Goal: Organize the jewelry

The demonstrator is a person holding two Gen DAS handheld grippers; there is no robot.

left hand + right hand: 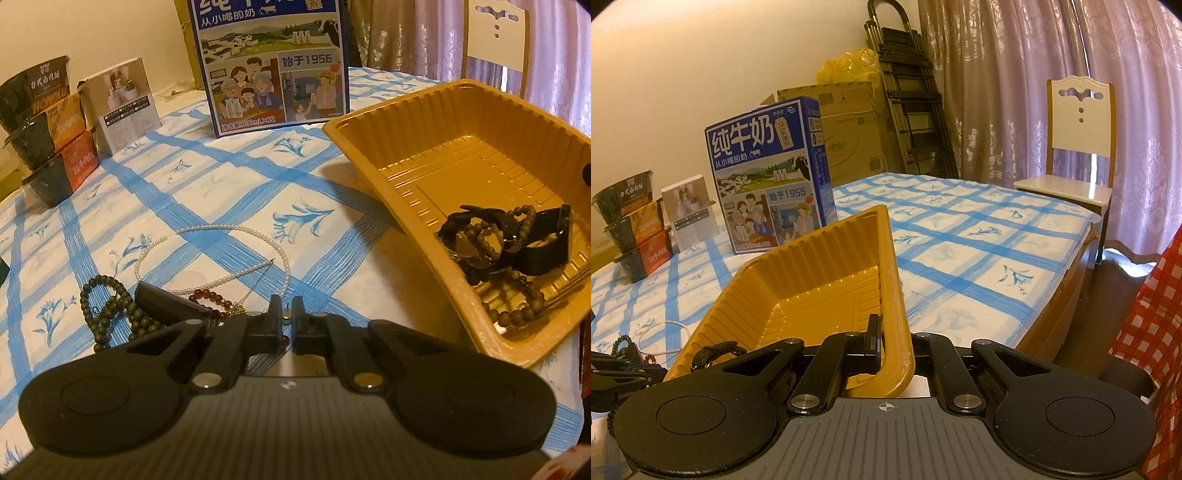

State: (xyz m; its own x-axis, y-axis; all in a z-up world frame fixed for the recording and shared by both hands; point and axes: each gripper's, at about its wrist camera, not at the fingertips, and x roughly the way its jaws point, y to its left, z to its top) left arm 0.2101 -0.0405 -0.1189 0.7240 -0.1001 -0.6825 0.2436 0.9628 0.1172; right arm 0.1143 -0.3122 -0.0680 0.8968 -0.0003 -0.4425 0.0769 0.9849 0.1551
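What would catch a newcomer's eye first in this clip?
Probably the yellow tray, tilted up off the blue-checked tablecloth with the right hand-held gripper clamped on its rim; dark bracelets and a black watch lie heaped in its low corner. Next, the blue milk carton standing behind, and the pearl necklace looped on the cloth ahead of the left hand-held gripper.

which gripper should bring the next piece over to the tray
Left. The left gripper is closed on a thin chain among the loose jewelry, beside the pearl necklace. The right gripper clamps the yellow tray's rim, tilting it.
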